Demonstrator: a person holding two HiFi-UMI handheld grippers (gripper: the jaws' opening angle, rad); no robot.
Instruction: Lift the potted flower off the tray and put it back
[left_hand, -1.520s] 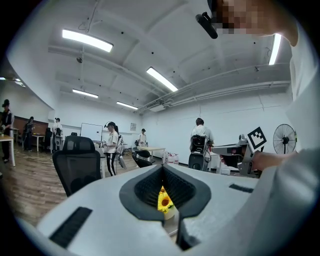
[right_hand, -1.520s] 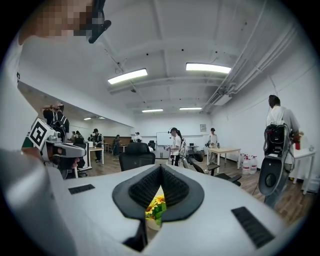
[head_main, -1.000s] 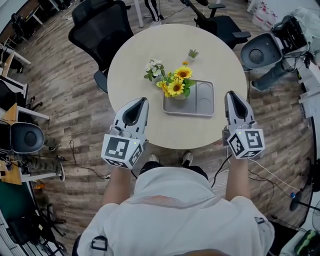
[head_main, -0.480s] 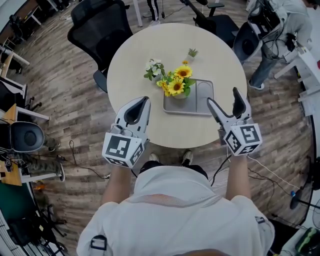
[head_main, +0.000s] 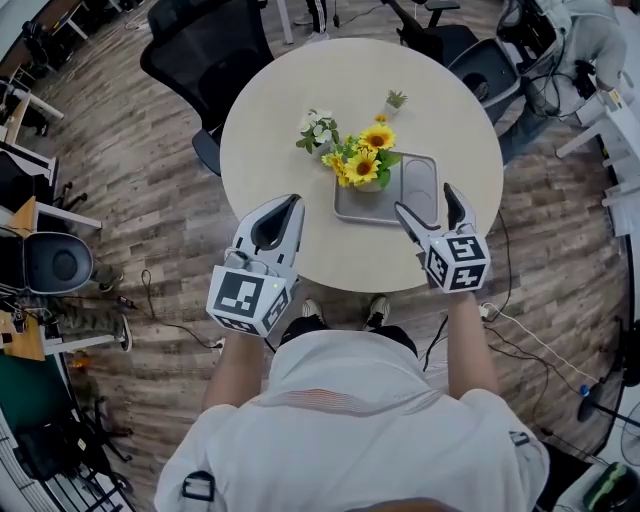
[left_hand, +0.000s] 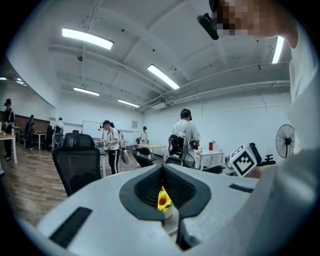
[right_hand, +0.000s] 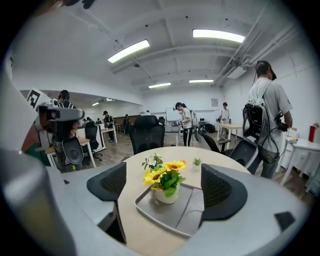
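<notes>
Potted sunflower (head_main: 365, 172) upright in tray (head_main: 418, 168), big left section, on table (head_main: 270, 130). Right tongs (head_main: 424, 200) nearer, just been opening, now wide. Flower straight ahead, bit left, not between them yet. Left tongs (head_main: 288, 202) pinched together, empty, off to side.

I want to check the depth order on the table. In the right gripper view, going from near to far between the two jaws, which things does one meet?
tray (near rim) → potted sunflowers → white flowers → small green plant → black chair
</notes>
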